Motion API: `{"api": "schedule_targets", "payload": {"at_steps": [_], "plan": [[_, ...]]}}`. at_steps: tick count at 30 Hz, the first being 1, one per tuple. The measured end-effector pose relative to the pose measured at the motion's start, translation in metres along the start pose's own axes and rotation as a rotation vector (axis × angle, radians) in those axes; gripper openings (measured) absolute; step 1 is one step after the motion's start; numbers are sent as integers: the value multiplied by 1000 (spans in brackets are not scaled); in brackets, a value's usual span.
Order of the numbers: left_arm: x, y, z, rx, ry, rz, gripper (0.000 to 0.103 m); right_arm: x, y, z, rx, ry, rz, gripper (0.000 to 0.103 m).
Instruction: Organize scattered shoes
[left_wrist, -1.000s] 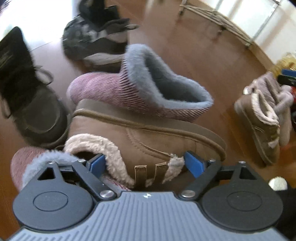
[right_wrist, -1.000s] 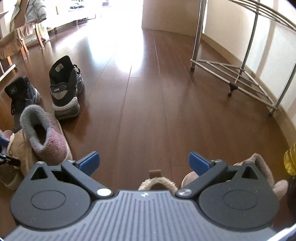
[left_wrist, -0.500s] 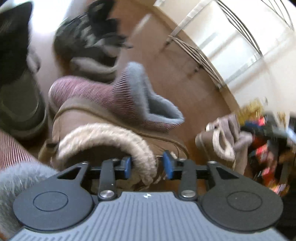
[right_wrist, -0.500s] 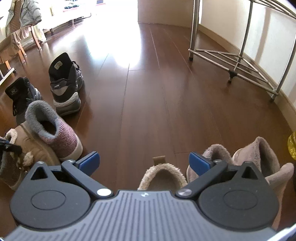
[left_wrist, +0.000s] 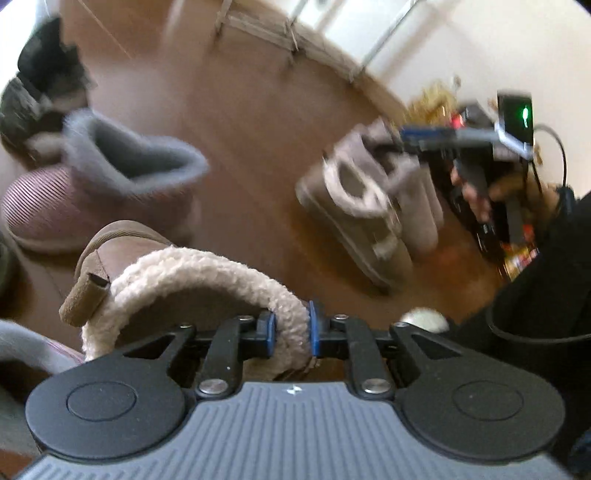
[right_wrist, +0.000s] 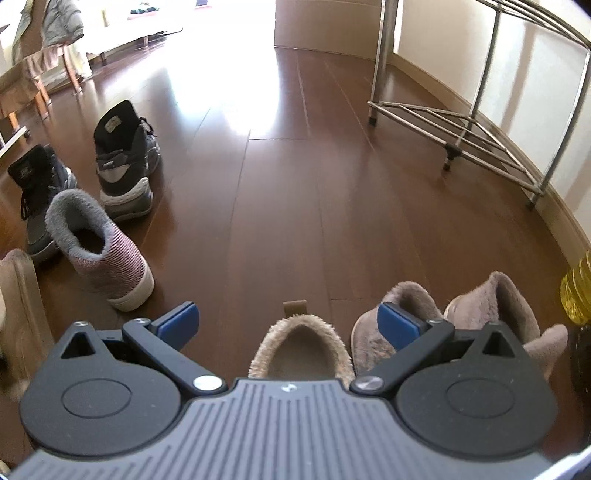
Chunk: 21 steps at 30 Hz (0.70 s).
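My left gripper (left_wrist: 291, 330) is shut on the cream fleece collar of a brown boot (left_wrist: 177, 280), which hangs lifted off the floor. Its mate, a second brown boot (left_wrist: 354, 218), stands to the right beside a pair of taupe slippers (left_wrist: 417, 206). In the right wrist view that mate's collar (right_wrist: 301, 343) lies just under my right gripper (right_wrist: 288, 321), which is open and holds nothing. A pink knit slipper boot (right_wrist: 107, 258) with grey lining stands at the left. Its partner (left_wrist: 29, 354) shows at the lower left edge of the left wrist view.
Two black sneakers (right_wrist: 125, 162) (right_wrist: 37, 192) stand on the wooden floor at the far left. A metal rack (right_wrist: 461, 122) runs along the right wall. A yellow bottle (right_wrist: 576, 291) is at the right edge. A person's dark sleeve (left_wrist: 546, 295) fills the right side.
The left gripper closed on the brown boot's fleece collar, then raised it and swung to the right. The right gripper stayed open and barely shifted.
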<state>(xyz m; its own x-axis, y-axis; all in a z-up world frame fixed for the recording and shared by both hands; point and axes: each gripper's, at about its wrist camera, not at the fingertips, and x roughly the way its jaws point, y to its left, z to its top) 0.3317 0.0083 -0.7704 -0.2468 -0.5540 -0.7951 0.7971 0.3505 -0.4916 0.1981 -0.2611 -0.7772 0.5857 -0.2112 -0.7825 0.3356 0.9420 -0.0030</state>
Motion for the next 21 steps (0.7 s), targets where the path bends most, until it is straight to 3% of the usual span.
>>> {"api": "schedule_targets", "payload": {"at_steps": [2, 4, 5, 6, 8, 9, 12, 13, 17, 21], "plan": [[25, -7, 7, 10, 97, 13, 27, 0, -1, -2, 8, 4, 11, 102], [40, -8, 15, 15, 128, 75, 35, -1, -1, -2, 1, 4, 19, 102], [48, -9, 22, 19, 140, 122, 47, -4, -1, -3, -14, 0, 23, 102], [48, -8, 30, 1, 143, 142, 52, -7, -2, -4, -25, -5, 23, 102], [34, -4, 33, -56, 125, 44, 57, -12, -3, -7, -43, -11, 26, 102], [25, -4, 32, -67, 107, 37, 63, -14, -4, -8, -48, -12, 29, 102], [4, -5, 31, -82, 63, 40, 64, -16, -3, -11, -59, 0, 59, 102], [-15, -12, 24, -43, 36, 138, 64, -16, -2, -12, -62, 4, 78, 102], [-59, -32, -2, 38, -42, 325, 64, -10, 17, -18, -128, 41, 205, 102], [-95, -48, -26, 75, -122, 380, 64, 0, 41, -28, -237, 100, 327, 99]]}}
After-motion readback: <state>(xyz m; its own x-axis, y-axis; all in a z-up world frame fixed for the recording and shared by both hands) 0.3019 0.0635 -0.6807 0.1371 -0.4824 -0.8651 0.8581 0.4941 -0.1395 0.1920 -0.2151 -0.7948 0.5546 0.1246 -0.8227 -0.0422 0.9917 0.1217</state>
